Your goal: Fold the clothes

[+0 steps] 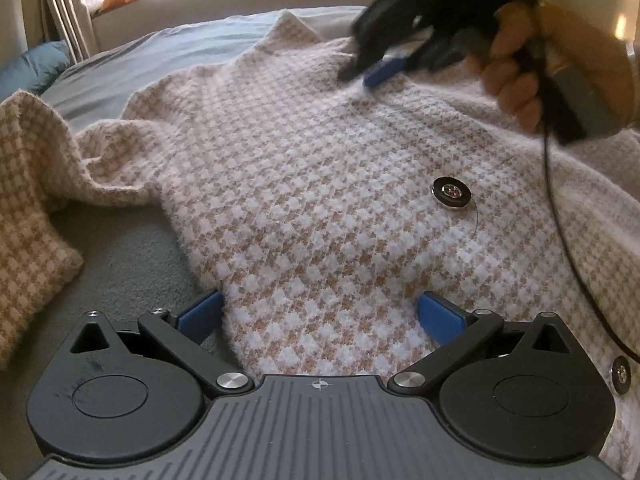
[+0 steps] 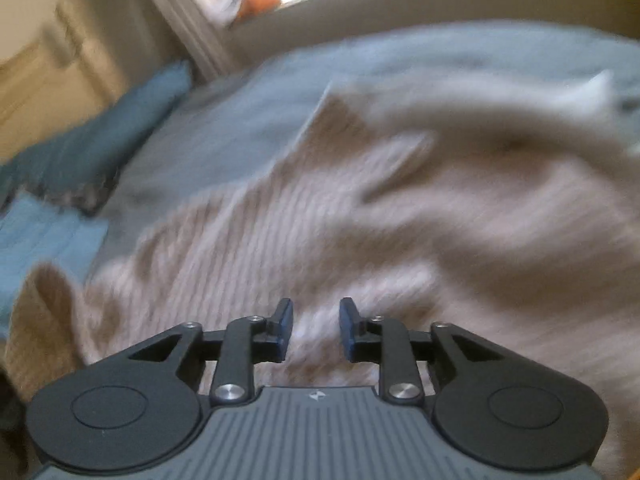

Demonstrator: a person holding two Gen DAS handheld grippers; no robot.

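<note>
garment: a cream and tan houndstooth cardigan lay spread on the grey-blue bedsheet, filling the middle and right of the left wrist view.
sleeve: one sleeve was bunched and turned over at the left edge of that view, with a ridge of slack running into the body.
buttons: a dark button sat right of centre with a loose thread trailing from it; a second button showed at the lower right edge.
left gripper: the left gripper stood released, jaws wide, one blue pad on each side of the near hem, neither pressing the cloth.
right gripper: the right gripper had its pads parted a little with nothing between them; in the left wrist view it hung blurred over the far part of the knit at the upper right, in a person's hand.
cable: a black cable dropped from that hand across the cardigan's right side.
risk, snag: the cable or a pad could have caught the loose thread and pulled the button.
risk, crooked fold: folding over the bunched sleeve would likely have trapped the ridge inside.
risk, weak grip: the fuzzy, thick knit might have slipped from a shallow pinch at the hem.
risk, aim: the right wrist view was smeared by motion, so a hurried pinch could have taken the sheet along with the knit.
</note>
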